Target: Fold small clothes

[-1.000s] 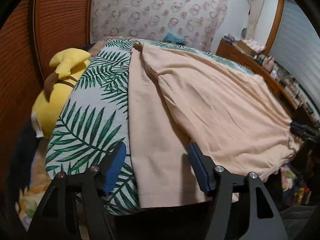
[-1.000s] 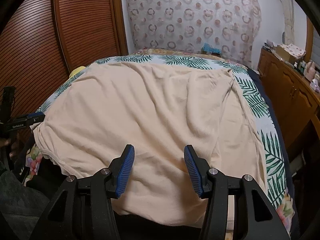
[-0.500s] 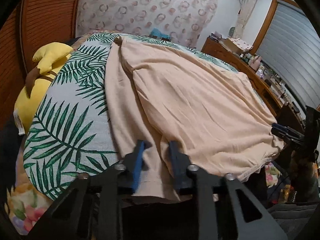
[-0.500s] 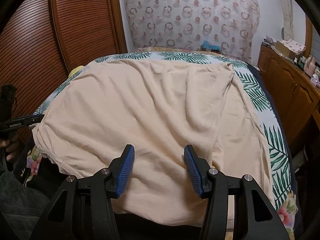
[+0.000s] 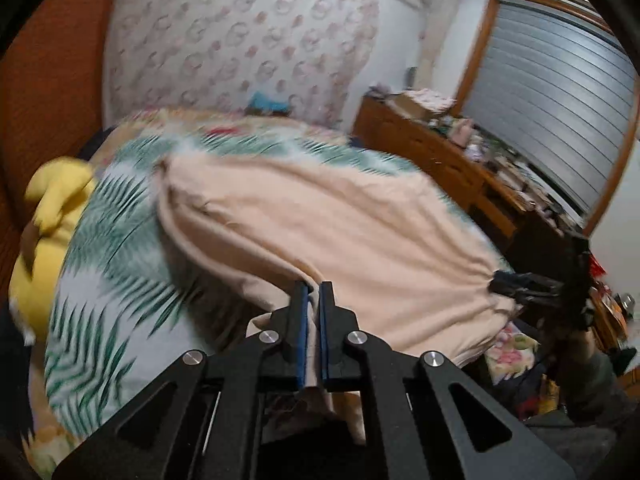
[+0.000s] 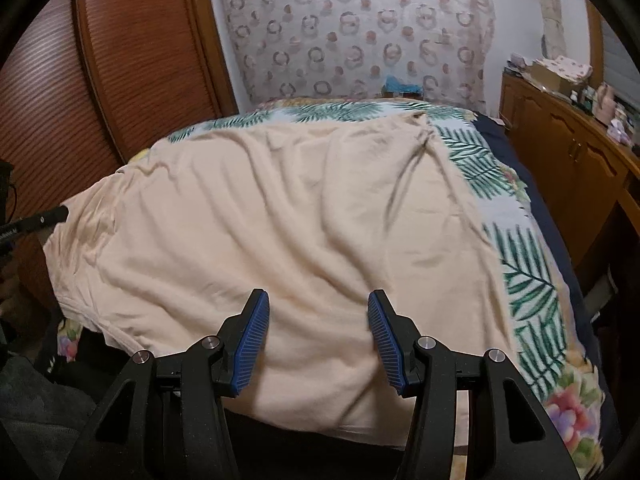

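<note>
A peach-coloured garment (image 6: 280, 216) lies spread on the bed over a palm-leaf blanket (image 6: 520, 264). My left gripper (image 5: 313, 292) is shut on the garment's near left edge (image 5: 280, 280) and holds it raised, so the cloth (image 5: 320, 220) drapes from the pads. My right gripper (image 6: 318, 306) is open, its blue pads (image 6: 256, 332) hovering over the garment's near edge without touching it. In the left wrist view the right gripper (image 5: 520, 282) shows at the garment's far corner. In the right wrist view the left gripper's tip (image 6: 44, 216) shows at the garment's left corner.
A yellow plush toy (image 5: 44, 232) lies at the bed's left side. A wooden dresser (image 6: 580, 152) with clutter stands along the right. Wooden louvred doors (image 6: 100, 80) stand to the left. A patterned curtain (image 6: 360, 32) hangs behind the bed.
My left gripper closed on the garment's near left edge and lifted it; the left side of the cloth rose off the blanket. My right gripper stayed open and barely moved.
</note>
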Motion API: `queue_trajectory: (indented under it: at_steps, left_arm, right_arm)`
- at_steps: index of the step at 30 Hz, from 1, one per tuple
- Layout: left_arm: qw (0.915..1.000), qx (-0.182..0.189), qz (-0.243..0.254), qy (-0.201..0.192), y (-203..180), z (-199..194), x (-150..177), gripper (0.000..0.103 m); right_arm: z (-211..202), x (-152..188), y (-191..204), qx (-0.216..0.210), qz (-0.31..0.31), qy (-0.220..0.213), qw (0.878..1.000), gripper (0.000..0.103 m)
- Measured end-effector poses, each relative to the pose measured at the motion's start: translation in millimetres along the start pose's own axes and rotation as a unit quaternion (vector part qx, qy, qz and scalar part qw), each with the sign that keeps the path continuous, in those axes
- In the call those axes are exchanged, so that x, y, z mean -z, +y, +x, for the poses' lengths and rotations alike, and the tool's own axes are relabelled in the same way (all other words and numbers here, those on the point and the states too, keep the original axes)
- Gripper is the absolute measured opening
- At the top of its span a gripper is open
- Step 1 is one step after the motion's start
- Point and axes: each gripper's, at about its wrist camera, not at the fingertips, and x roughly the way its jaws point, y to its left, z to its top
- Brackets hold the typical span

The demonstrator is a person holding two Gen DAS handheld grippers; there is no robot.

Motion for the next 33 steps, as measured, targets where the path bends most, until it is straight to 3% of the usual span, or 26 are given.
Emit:
queue_trajectory:
  at_steps: [8, 16, 21, 29, 33]
  left_arm:
    - [0.9926, 0.078, 0.092, 0.005, -79, 43, -64, 0.006]
    - [0.9746, 0.147, 0.167, 0.027, -167, 80, -102, 0.006]
    - [0.9651, 0.162, 0.199, 0.051, -205, 92, -94, 0.006]
    - [0.9633, 0.146, 0.207, 0.089, -220, 119, -85, 0.006]
    - [0.9644, 0.142, 0.212, 0.07, -216, 108, -84, 0.026]
  right_arm:
    - [-18, 13, -25, 0.02, 0.026, -0.008, 0.999, 0.054]
    - [-39, 28, -39, 0.035, 0.045, -0.019, 0.998, 0.054]
    - [-49, 36, -46, 0.039, 0.057, -0.026, 0.997, 0.054]
    - [-55, 40, -48, 0.045, 0.069, -0.026, 0.996, 0.054]
    - [-60, 41, -47, 0.044, 0.069, -0.027, 0.996, 0.054]
